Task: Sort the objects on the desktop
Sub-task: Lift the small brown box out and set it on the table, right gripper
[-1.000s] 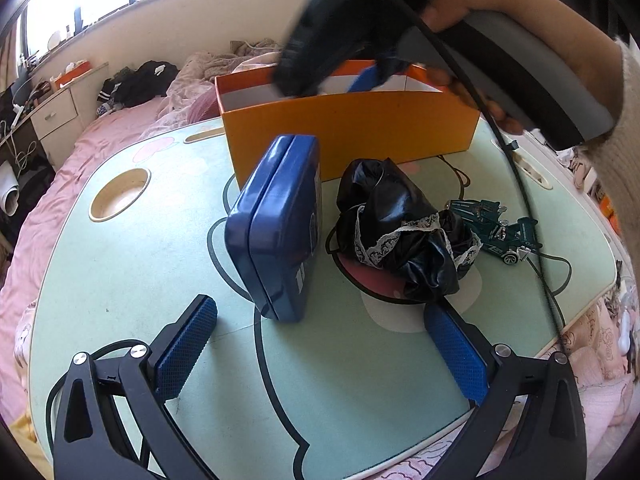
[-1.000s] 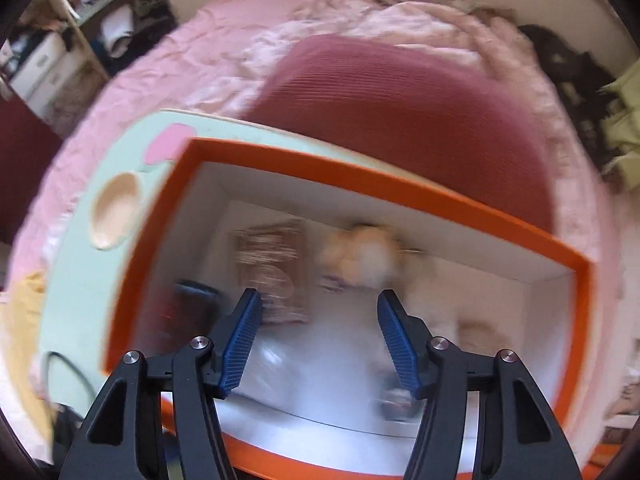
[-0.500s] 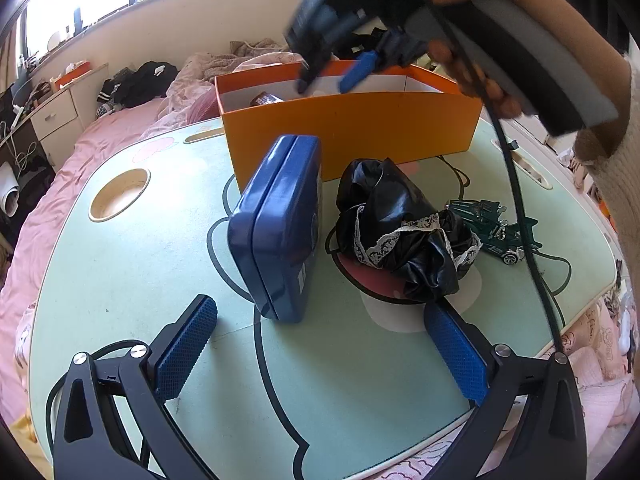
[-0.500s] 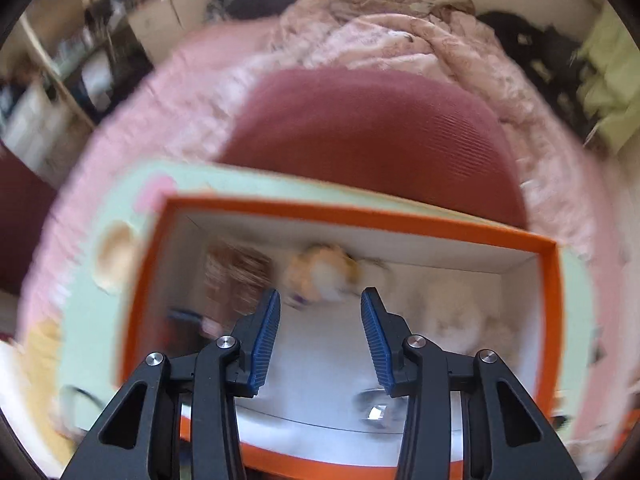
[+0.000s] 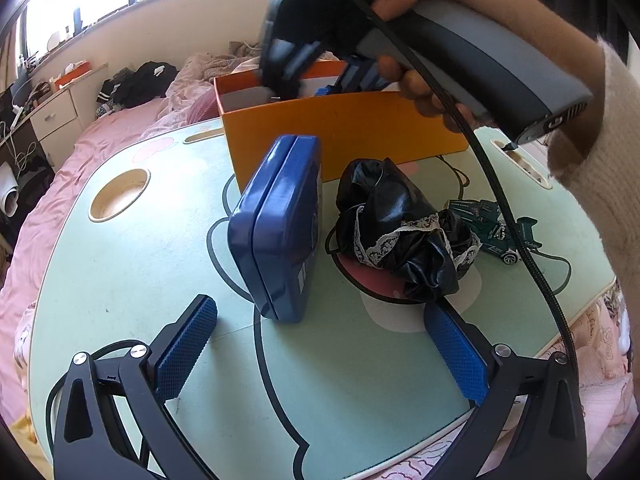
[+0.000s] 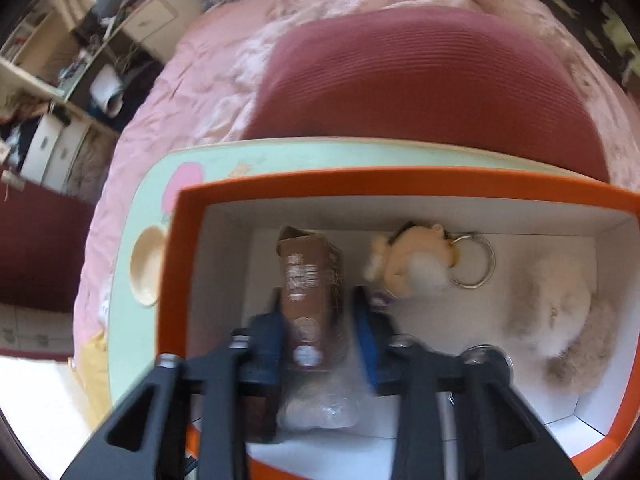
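Starting at the left of the table (image 5: pixel 140 264): the left gripper (image 5: pixel 318 312) hangs low over the green top with its jaws spread wide and nothing between the pads. The round cup hollow (image 5: pixel 120 194) sits off to its left, out of play.

Dead ahead is the blue tin (image 5: pixel 280 232), standing on its narrow edge just beyond the fingertips. This is the relation that matters. Its long face runs away from the gripper toward the orange box (image 5: pixel 344 132), so only the thin side faces across the jaws. That looks a good fit for a straight push forward and a squeeze. It is tall and thin, though, so a nudge could tip it.

Moving right, the crumpled black bag (image 5: pixel 400 236) with its lace trim lies just beside the tin, near the right finger. Past it is the green toy car (image 5: pixel 496 232), well clear.

Up top, the right gripper (image 5: pixel 320 80) points down into the box with its jaws close together. From its own camera a brown packet (image 6: pixel 308 280) shows in the gap, but the blur hides whether the pads touch it. My read is that the packet lies on the box floor.

So the left hand is much the nearer to the tin.
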{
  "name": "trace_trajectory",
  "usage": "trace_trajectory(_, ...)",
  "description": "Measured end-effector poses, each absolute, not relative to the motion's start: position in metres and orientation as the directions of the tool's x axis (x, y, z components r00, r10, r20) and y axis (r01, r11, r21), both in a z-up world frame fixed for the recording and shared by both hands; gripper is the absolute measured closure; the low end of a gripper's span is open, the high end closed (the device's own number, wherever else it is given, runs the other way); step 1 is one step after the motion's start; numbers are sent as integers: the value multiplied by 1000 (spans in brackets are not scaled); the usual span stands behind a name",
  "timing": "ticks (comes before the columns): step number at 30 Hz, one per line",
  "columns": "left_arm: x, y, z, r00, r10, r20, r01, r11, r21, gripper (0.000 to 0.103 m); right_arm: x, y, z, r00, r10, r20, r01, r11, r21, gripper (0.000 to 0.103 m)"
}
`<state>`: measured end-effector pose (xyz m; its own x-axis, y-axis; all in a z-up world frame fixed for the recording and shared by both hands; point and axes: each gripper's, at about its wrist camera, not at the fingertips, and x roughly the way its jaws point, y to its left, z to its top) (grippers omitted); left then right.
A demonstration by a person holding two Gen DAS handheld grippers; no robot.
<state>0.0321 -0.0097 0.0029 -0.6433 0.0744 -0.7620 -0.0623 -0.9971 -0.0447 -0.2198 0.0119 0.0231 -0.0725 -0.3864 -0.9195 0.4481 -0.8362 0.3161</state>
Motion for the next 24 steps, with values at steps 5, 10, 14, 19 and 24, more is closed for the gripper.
trace_trajectory(5, 33, -10, 3, -643, 73, -762, -62, -997, -44, 0, -210, 46, 47, -127, -506, -853, 459, -793, 402, 86)
trace_trajectory(10, 32, -9, 2, -643, 73, -762, -61, -997, -44, 0, -168, 95, 86, -236, -612, -755, 513, -738, 438, 86)
trace_trajectory(14, 31, -8, 2, -643, 73, -762, -61, -997, -44, 0, -122, 145, 96, -274, -649, -710, 542, -714, 443, 85)
trace_trajectory(19, 31, -8, 2, -643, 73, -762, -61, -997, -45, 0, -93, 213, 86, -374, -557, -741, 462, -805, 372, 85)
trace_trajectory(24, 31, -8, 2, -643, 74, -762, -62, -997, -45, 0, -94, 217, 49, -280, -584, -762, 446, -782, 436, 85)
